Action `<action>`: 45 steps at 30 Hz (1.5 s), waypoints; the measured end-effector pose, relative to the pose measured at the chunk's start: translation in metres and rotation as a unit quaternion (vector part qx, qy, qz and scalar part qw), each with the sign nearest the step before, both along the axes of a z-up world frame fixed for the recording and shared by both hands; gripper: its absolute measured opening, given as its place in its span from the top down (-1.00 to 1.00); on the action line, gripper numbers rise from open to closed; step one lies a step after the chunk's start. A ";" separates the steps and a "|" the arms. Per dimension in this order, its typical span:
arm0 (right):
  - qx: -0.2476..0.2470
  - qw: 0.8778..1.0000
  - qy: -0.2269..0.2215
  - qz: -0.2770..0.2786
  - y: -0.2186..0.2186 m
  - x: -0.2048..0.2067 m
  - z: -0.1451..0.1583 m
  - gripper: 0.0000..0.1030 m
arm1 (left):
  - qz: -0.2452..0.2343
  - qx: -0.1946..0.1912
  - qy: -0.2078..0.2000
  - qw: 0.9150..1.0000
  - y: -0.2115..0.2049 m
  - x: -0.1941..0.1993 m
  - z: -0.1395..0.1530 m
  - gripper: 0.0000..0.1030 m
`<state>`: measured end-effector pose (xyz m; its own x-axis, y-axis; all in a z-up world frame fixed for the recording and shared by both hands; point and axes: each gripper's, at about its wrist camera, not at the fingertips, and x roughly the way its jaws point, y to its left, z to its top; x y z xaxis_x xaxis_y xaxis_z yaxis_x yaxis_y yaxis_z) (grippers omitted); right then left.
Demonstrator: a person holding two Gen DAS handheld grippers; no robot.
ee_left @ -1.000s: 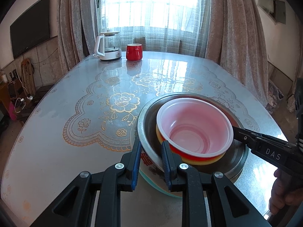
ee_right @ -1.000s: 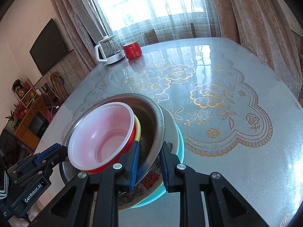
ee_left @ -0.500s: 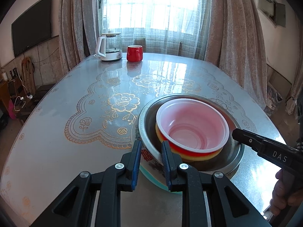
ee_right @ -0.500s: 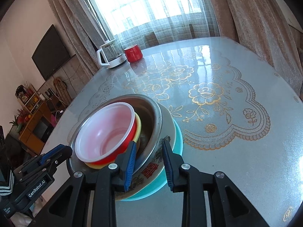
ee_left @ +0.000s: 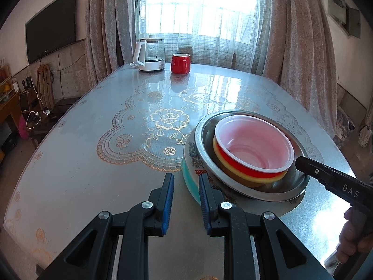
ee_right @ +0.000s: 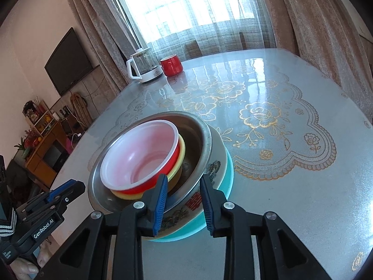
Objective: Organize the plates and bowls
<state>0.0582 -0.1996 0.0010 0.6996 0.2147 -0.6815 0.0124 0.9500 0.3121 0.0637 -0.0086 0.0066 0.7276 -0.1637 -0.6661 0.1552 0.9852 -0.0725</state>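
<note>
My right gripper (ee_right: 184, 186) has just been opening, its jaws now loose astride the steel bowl (ee_right: 205, 137) rim it clenched before. My left gripper (ee_left: 185, 191) hangs slightly parted, empty. The red bowl (ee_right: 139, 154) hides a yellow one; plates beneath peek out on the tabletop (ee_right: 291, 198).

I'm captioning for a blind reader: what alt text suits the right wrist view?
A red bowl nests in a yellow bowl, a steel basin and plates on a floral table, the right gripper open around their rims.

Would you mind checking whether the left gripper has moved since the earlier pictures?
Yes. The left gripper has backed off the plate rim, leftward, toward the lace pattern.
</note>
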 end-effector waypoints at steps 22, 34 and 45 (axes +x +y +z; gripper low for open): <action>-0.128 0.987 -0.071 -0.067 0.029 -0.044 0.017 0.23 | 0.027 0.017 -0.027 0.999 -0.008 -0.023 0.004 0.29; -0.172 0.977 -0.097 -0.083 0.047 -0.044 0.026 0.08 | 0.037 0.023 -0.028 0.999 -0.007 -0.025 0.001 0.00; -0.171 0.978 -0.092 -0.081 0.051 -0.046 0.023 0.01 | 0.036 0.027 -0.033 0.998 -0.010 -0.030 0.001 -0.14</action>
<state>0.0118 -0.1483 0.0237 0.8236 -0.1277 -0.5526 0.1449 0.9894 -0.0126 0.0336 -0.0190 0.0072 0.7784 -0.0747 -0.6233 0.0870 0.9962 -0.0108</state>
